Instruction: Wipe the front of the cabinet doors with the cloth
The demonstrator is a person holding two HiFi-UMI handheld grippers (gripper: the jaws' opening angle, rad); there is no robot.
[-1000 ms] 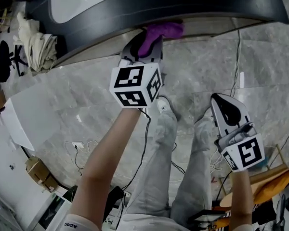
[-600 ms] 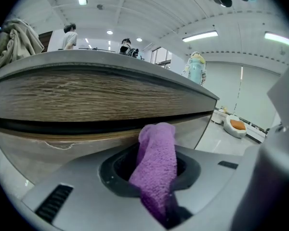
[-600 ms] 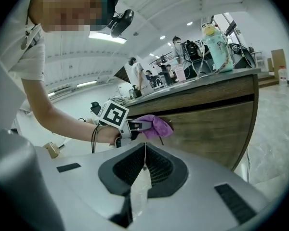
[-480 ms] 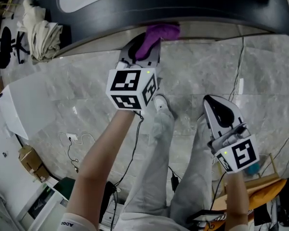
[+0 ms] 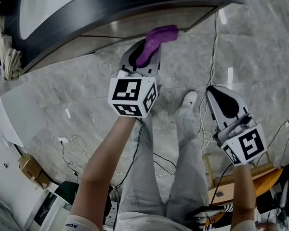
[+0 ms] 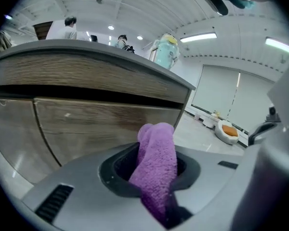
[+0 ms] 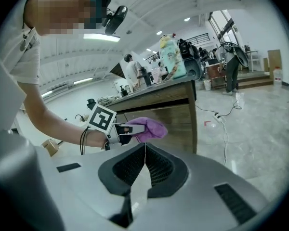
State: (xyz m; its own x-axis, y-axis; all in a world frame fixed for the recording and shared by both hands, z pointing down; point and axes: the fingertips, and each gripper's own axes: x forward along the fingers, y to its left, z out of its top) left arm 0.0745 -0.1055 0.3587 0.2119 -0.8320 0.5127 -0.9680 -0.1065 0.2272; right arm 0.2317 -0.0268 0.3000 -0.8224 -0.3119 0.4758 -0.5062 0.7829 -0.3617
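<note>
You're holding the left gripper (image 5: 143, 57) out toward the wooden cabinet door (image 6: 86, 126), its jaws clamping down on the purple cloth (image 6: 156, 160), which is sticking up out of them in a thick fold. The cloth's free end is sitting right in front of the door, near its right-hand corner and under the dark edge of the top surface (image 5: 111, 8). Whether it's actually touching the wood, I can't tell. Your right gripper (image 7: 144, 165) is hanging low beside your right leg (image 5: 188, 162), well apart from the door, jaws pressed together with nothing between them. A white cable (image 7: 223, 143) is trailing across the grey stone floor (image 7: 260, 129)
</note>
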